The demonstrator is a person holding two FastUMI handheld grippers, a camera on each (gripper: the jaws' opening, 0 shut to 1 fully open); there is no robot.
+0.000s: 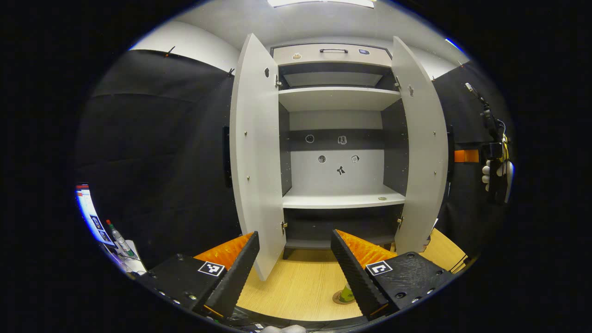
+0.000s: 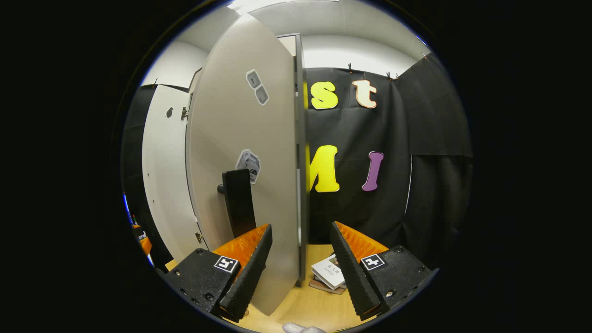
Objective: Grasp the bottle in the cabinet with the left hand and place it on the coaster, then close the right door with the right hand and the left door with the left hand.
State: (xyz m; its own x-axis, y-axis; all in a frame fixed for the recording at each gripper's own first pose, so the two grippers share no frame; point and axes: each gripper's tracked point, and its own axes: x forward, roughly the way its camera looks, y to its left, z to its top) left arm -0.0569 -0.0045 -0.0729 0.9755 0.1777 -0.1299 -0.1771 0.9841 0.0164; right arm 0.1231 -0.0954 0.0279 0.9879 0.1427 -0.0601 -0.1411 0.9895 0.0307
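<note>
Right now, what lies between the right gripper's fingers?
In the right gripper view, the right door's free edge stands between the open right gripper's fingers, touching neither.

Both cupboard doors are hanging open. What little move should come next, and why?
Probably swing the pale grey right door shut with the right gripper. The green bottle seems to stand on the round coaster already, the white shelves look bare, and that gripper's open jaws straddle the door's edge beside its black handle.
</note>
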